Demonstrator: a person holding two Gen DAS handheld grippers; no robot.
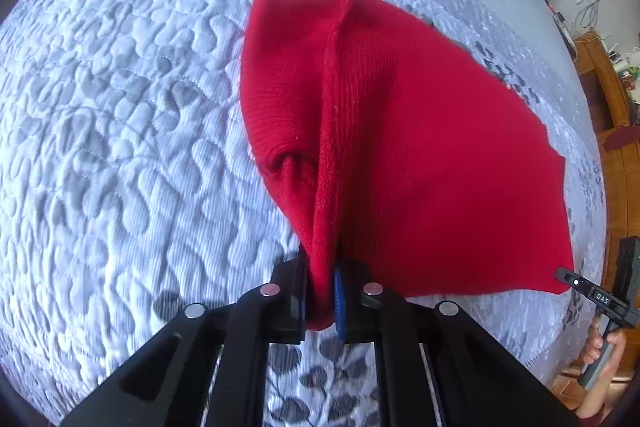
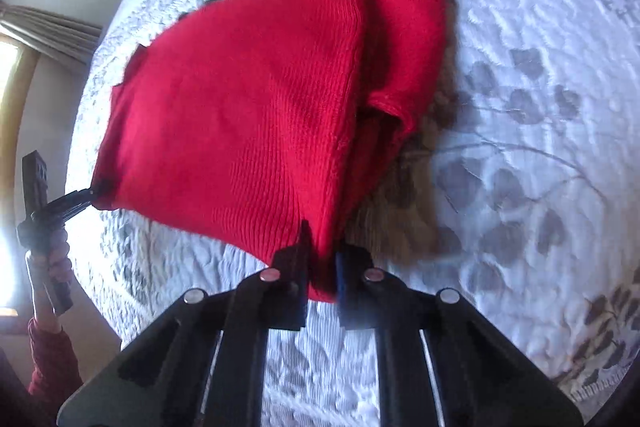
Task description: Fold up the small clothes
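A red ribbed-knit garment (image 1: 420,155) hangs stretched above a white quilted bedspread (image 1: 120,131), filling the centre of both wrist views. The left gripper (image 1: 320,299) clamps one bunched corner at lower centre; the right gripper (image 2: 322,275) pinches another corner likewise. A raised seam runs up the cloth, and a folded layer droops behind.

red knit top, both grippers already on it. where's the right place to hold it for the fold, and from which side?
At the two corners of one edge, coming in level from outside the cloth. That is how it sits now: the left gripper pinches a bunched corner of the red knit top, and the right gripper clamps the other. The edge between them hangs taut above the quilt, so the panel can be laid over flat.
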